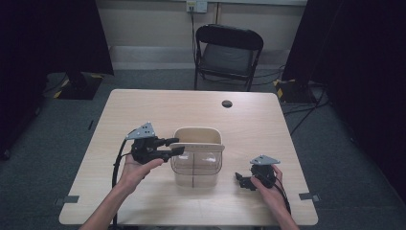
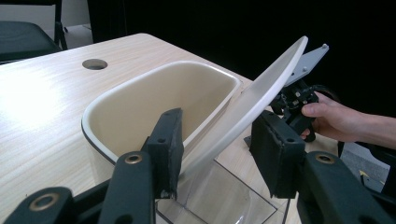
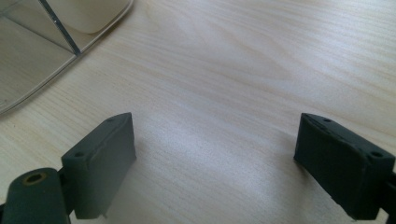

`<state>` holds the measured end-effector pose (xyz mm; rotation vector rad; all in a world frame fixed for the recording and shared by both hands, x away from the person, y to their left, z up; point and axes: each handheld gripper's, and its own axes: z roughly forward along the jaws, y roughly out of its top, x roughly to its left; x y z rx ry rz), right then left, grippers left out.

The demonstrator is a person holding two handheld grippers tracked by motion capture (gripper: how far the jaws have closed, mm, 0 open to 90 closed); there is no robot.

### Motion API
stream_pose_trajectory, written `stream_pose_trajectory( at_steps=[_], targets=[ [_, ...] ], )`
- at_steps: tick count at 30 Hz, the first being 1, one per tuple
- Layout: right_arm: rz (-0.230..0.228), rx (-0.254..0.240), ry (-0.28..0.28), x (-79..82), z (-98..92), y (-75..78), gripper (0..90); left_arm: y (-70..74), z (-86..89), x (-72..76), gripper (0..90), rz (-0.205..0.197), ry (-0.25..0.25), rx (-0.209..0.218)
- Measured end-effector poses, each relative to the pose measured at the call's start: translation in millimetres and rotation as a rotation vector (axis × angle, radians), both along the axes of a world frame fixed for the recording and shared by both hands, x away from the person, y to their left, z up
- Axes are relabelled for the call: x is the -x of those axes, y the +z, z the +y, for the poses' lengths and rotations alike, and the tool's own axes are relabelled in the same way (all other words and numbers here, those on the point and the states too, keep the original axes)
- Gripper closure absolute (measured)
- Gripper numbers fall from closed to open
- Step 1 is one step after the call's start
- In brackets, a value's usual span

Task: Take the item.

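Bin (image 1: 197,160): mid-tabletop, toward the near edge.
Lid (image 2: 252,100): tilted over the bin's rim, between the left gripper's (image 2: 219,149) parted jaws.
Right gripper (image 3: 215,163): jaws wide apart over bare tabletop (image 3: 243,70), right of the bin.

Both forearms are bare, with no sleeve in sight. The left gripper (image 1: 175,145) is black, with a grey three-cornered plate on top and a black cable trailing from it along the forearm. The right gripper (image 1: 241,178) matches: black body, grey plate, black cable. The jaws end in flat, dark rectangular pads (image 3: 103,161) with small screw holes, and brass-coloured rivets sit at the arm joints.
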<state>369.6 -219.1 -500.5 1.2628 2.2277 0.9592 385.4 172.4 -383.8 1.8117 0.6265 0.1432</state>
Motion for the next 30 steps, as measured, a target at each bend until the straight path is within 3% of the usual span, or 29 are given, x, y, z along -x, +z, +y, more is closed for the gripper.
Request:
stream_pose_trajectory(
  at_steps=[30],
  targets=[
    [0.000,0.000,0.003,-1.3,0.8,0.0,11.6,0.6,-1.0,-1.5,54.4,-0.005,0.002,0.000]
  ],
)
